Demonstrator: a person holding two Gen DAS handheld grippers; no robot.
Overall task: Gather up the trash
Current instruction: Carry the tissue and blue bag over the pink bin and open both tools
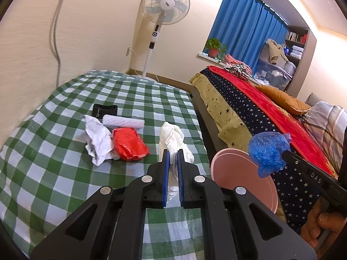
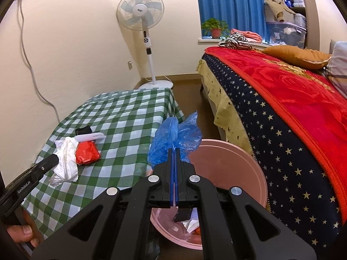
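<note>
Blue pads of the right gripper (image 2: 174,151) were pinched shut on a crumpled blue plastic bag (image 2: 173,138), which was held above the near rim of the pink trash bin (image 2: 249,169); the bin stood on the floor between the checked table (image 2: 130,112) and the bed (image 2: 303,108), with a few scraps already lying at its bottom. The left gripper (image 1: 173,153) was closed on a white plastic bag (image 1: 171,136) near the right edge of the table, its lower end trailing between the jaws. Further out on the green-and-white cloth lay crumpled white paper (image 1: 97,138), a red plastic packet (image 1: 129,144), a white foam sleeve (image 1: 123,121) and a small black item (image 1: 104,109), all clustered and touching or nearly so.

The step in hand appeared to be dropping the blue bag; done well, the right gripper would be carried further over the middle of the bin's mouth before the jaws parted, since thin film drifts and could catch on the rim or cling to the pads; a low release would help. The white bag could follow the same path, lifted clear of the cloth so as not to drag it.
</note>
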